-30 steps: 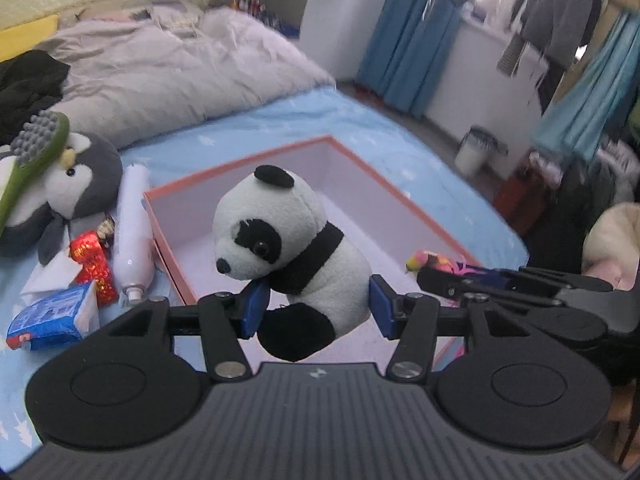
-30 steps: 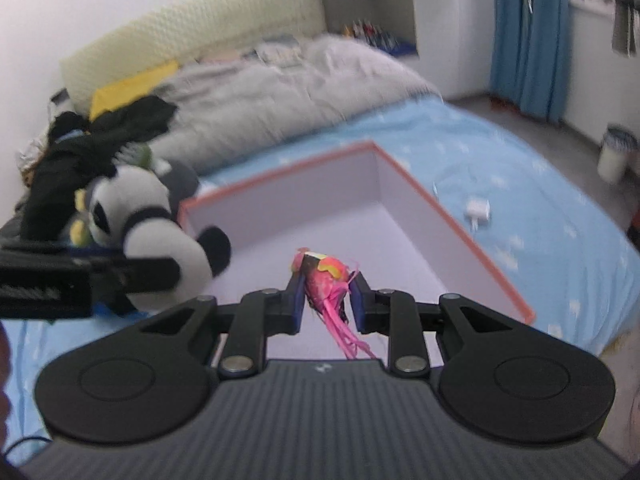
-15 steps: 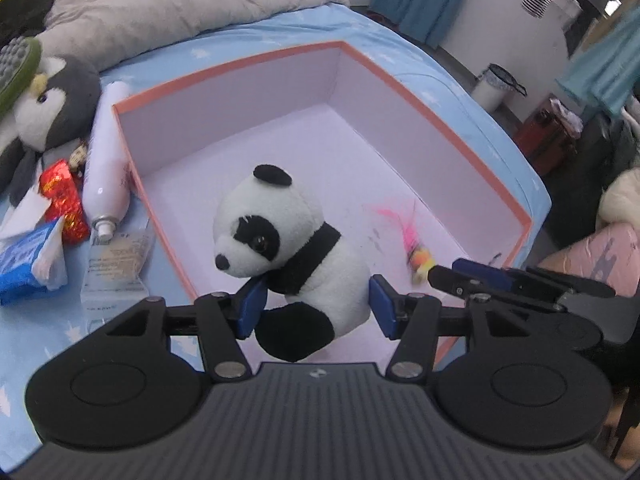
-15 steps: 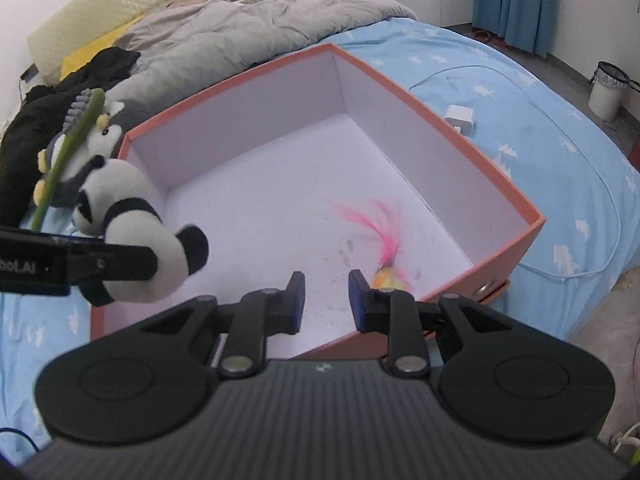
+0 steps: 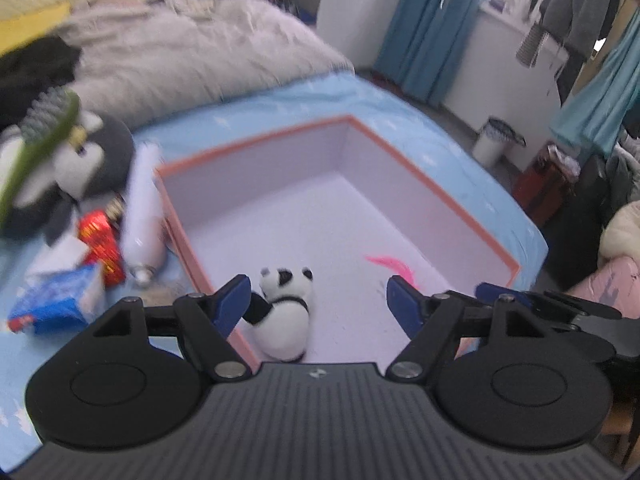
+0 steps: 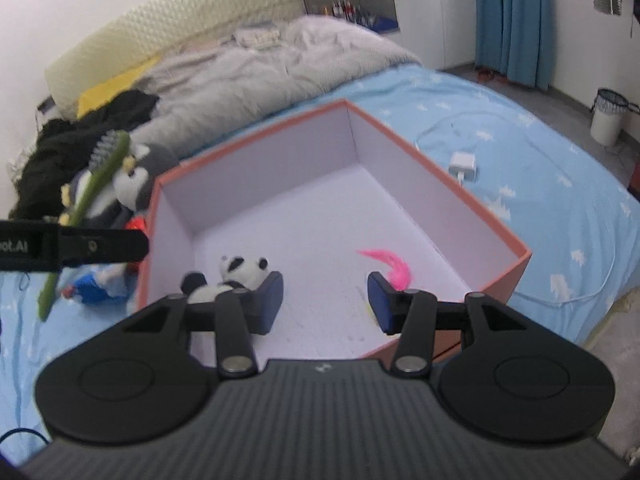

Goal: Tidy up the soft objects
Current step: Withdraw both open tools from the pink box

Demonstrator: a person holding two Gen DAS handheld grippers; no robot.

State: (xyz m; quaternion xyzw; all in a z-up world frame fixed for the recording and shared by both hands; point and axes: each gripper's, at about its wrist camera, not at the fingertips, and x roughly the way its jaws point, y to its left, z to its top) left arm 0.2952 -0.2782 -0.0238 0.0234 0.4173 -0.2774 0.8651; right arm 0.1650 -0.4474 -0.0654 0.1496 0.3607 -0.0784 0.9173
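A plush panda (image 5: 285, 312) lies on the floor of the orange box (image 5: 256, 142) near its left wall; it also shows in the right wrist view (image 6: 236, 274). A pink feather toy (image 5: 390, 266) lies in the box near the right wall, seen too in the right wrist view (image 6: 390, 266). My left gripper (image 5: 318, 306) is open and empty above the box's near edge. My right gripper (image 6: 325, 300) is open and empty above the box (image 6: 256, 136). A grey penguin plush (image 5: 76, 160) with a green brush (image 5: 38, 152) lies left of the box.
A white bottle (image 5: 142, 216), a red packet (image 5: 100, 240) and a blue tissue pack (image 5: 60, 300) lie left of the box. A white charger (image 6: 463, 164) lies on the blue sheet. A grey duvet (image 6: 260, 68) covers the bed's far end. A bin (image 6: 608, 116) stands on the floor.
My left gripper opened and let the panda drop into the box. My right gripper, which released the pink feather toy earlier, opened wider. Both grippers lifted away from the box.
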